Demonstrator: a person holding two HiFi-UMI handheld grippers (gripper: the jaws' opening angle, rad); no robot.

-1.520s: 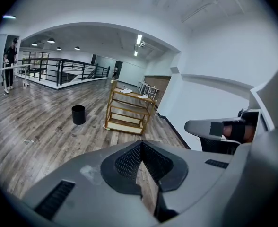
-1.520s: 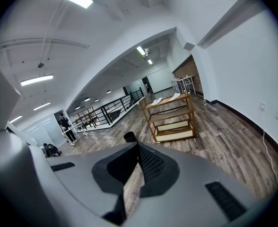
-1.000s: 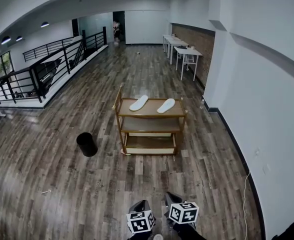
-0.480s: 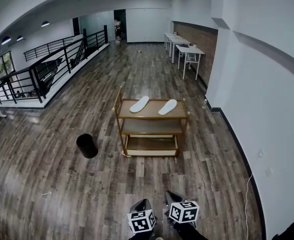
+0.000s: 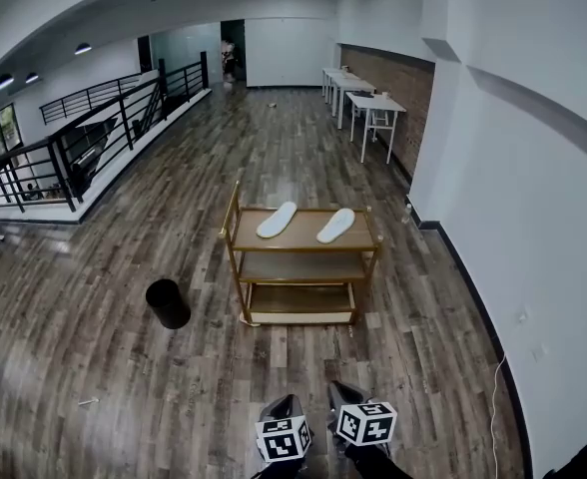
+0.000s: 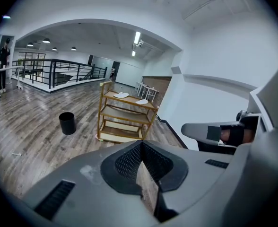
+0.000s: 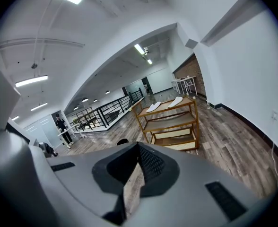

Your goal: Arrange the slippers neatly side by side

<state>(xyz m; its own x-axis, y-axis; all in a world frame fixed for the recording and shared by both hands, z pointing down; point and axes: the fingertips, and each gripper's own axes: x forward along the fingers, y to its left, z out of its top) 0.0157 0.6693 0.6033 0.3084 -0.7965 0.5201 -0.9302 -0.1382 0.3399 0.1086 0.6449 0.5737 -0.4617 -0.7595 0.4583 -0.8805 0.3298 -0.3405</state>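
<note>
Two white slippers lie apart on the top shelf of a wooden three-shelf cart [image 5: 242, 230] in the middle of the room: the left slipper [image 5: 276, 220] and the right slipper [image 5: 335, 225], both slanted. They also show small in the left gripper view, on the cart [image 6: 125, 117], and in the right gripper view, on the cart [image 7: 169, 119]. My left gripper [image 5: 285, 408] and right gripper [image 5: 342, 396] sit at the bottom edge, well short of the cart. Both are shut with nothing in them, as seen on the left gripper [image 6: 141, 148] and the right gripper [image 7: 138, 148].
A black bin [image 5: 168, 303] stands on the wood floor left of the cart. A black railing [image 5: 84, 148] runs along the left. White tables [image 5: 365, 103] line the brick wall at the back right. A white wall [image 5: 533, 218] closes the right side. A person [image 6: 3, 63] stands far left.
The cart and slippers have come nearer and sit lower in the head view. Both grippers keep their place at the bottom edge, still shut.
</note>
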